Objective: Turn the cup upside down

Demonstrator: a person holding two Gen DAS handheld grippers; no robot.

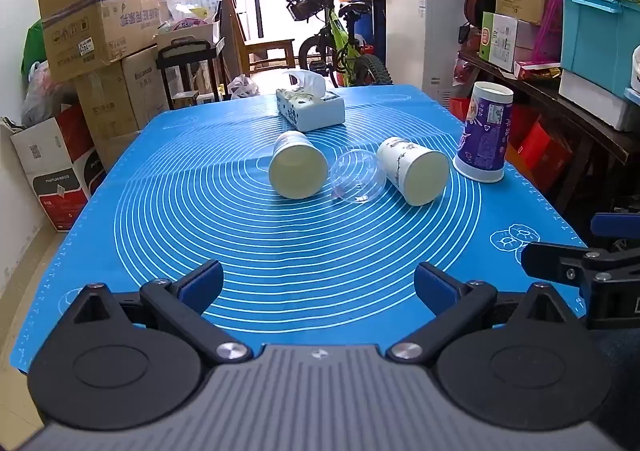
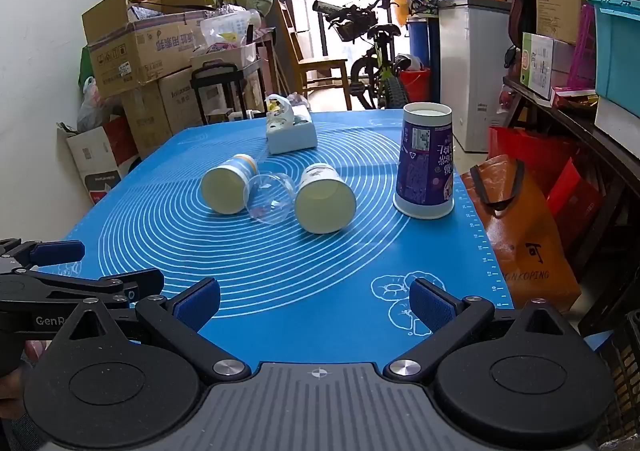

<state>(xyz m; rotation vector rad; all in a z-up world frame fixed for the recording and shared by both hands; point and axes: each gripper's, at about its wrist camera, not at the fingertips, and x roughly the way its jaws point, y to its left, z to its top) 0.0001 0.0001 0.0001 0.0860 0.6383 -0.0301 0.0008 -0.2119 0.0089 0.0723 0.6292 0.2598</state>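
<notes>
Two white paper cups lie on their sides on the blue mat [image 1: 160, 219], mouths toward me: a left cup [image 1: 298, 167] [image 2: 228, 187] and a right cup [image 1: 416, 171] [image 2: 324, 199]. A clear plastic cup [image 1: 357, 176] [image 2: 269, 197] lies on its side between them. A purple paper cup [image 1: 484, 133] [image 2: 426, 161] stands upside down at the right. My left gripper [image 1: 318, 285] is open and empty over the mat's near edge. My right gripper [image 2: 314, 301] is open and empty, near the front right; its finger shows in the left wrist view [image 1: 560, 263].
A tissue box [image 1: 310, 107] [image 2: 290, 133] sits at the mat's far side. Cardboard boxes [image 1: 100, 31] stack left of the table. A bicycle [image 1: 344, 47] and a white cabinet [image 1: 424, 31] stand behind. A shelf with boxes [image 1: 592, 63] and an orange bag [image 2: 516, 227] are at the right.
</notes>
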